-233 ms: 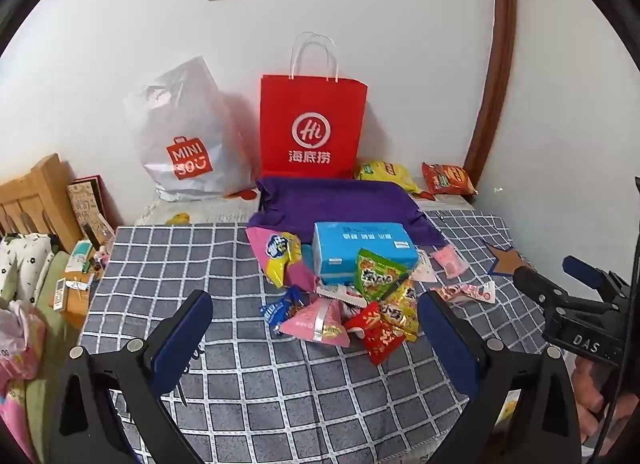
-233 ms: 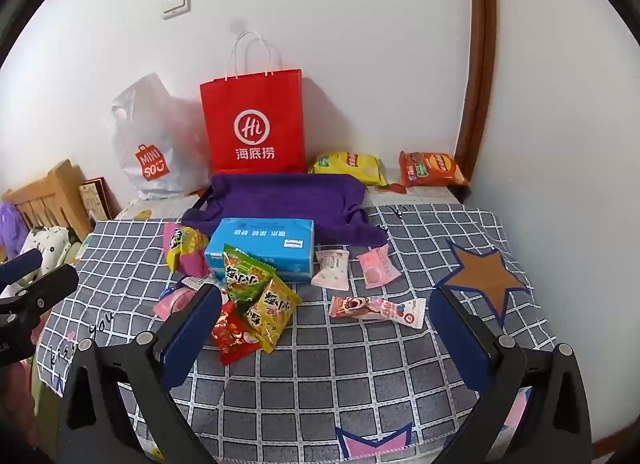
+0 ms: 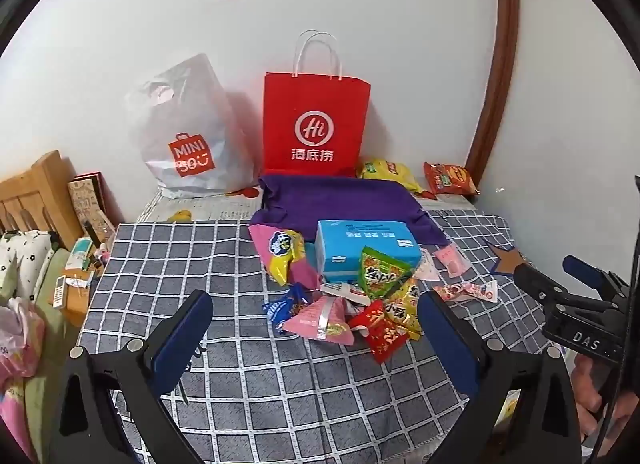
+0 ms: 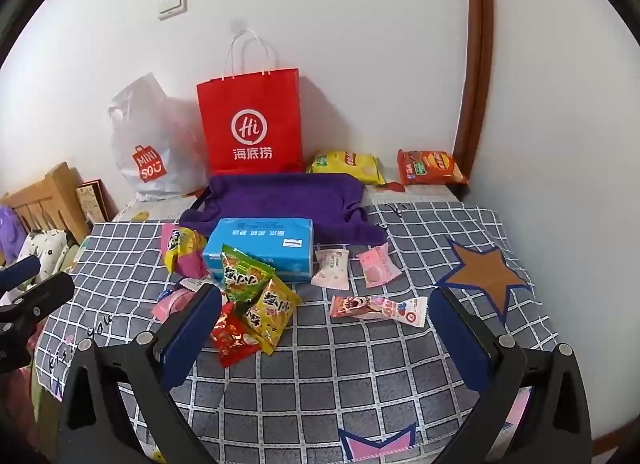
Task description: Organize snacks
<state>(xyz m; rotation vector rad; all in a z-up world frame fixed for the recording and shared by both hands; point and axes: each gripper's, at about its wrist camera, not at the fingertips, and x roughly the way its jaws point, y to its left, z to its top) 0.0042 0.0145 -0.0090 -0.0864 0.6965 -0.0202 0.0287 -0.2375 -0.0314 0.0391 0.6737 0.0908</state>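
Observation:
A pile of snack packets lies on the grey checked tablecloth, in front of a blue box. The pile has green, yellow, red and pink packets, seen also in the right wrist view. A long pink wrapper and two small pink packets lie to its right. My left gripper is open and empty, held above the table near the pile. My right gripper is open and empty, above the table's near right part.
A red paper bag and a white plastic bag stand against the back wall. A purple cloth lies before them. Yellow and orange chip bags lie at the back right. A wooden bed frame is left.

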